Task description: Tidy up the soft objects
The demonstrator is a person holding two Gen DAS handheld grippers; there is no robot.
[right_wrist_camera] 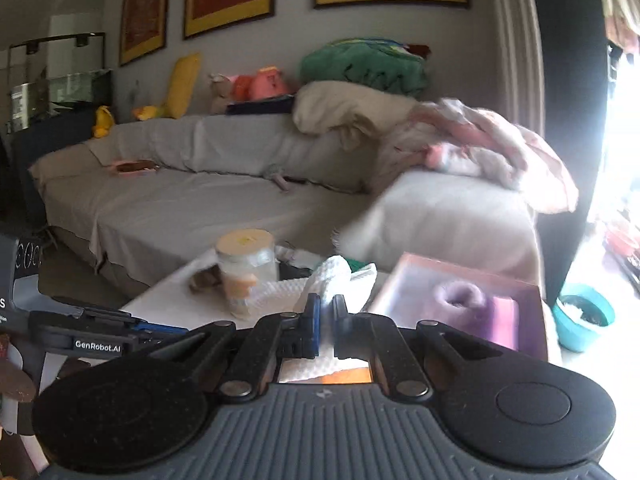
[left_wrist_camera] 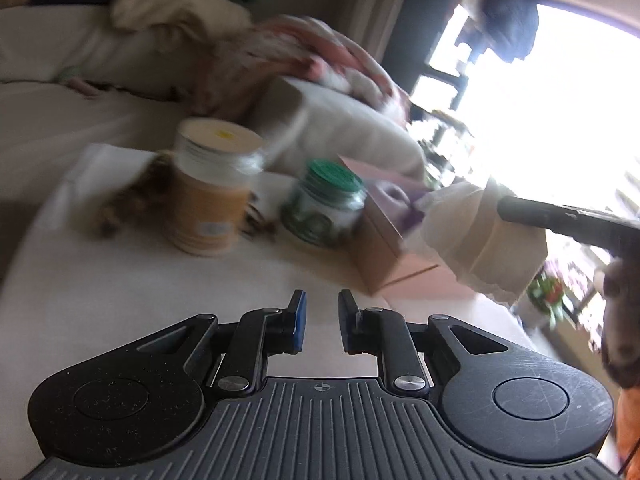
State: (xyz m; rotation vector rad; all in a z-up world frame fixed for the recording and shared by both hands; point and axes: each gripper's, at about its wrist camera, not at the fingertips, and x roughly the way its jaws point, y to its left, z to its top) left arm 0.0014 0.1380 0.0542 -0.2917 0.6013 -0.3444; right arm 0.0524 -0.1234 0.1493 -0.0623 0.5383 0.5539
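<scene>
My right gripper (right_wrist_camera: 325, 312) is shut on a white quilted cloth (right_wrist_camera: 336, 280) and holds it above the white table (right_wrist_camera: 168, 300). In the left wrist view the same cloth (left_wrist_camera: 472, 236) hangs folded from the right gripper's dark finger (left_wrist_camera: 560, 216), just right of an open cardboard box (left_wrist_camera: 380, 248). The box (right_wrist_camera: 472, 304) holds a purple soft item (right_wrist_camera: 464, 296). My left gripper (left_wrist_camera: 322, 320) is open and empty, low over the white table (left_wrist_camera: 160, 288), short of the box.
An orange jar with a cream lid (left_wrist_camera: 212, 184) and a green-lidded glass jar (left_wrist_camera: 324, 204) stand on the table, with a brown furry item (left_wrist_camera: 132, 196) behind. A grey sofa (right_wrist_camera: 200, 200) carries blankets (right_wrist_camera: 480, 148) and plush toys. A teal bowl (right_wrist_camera: 584, 320) sits on the floor.
</scene>
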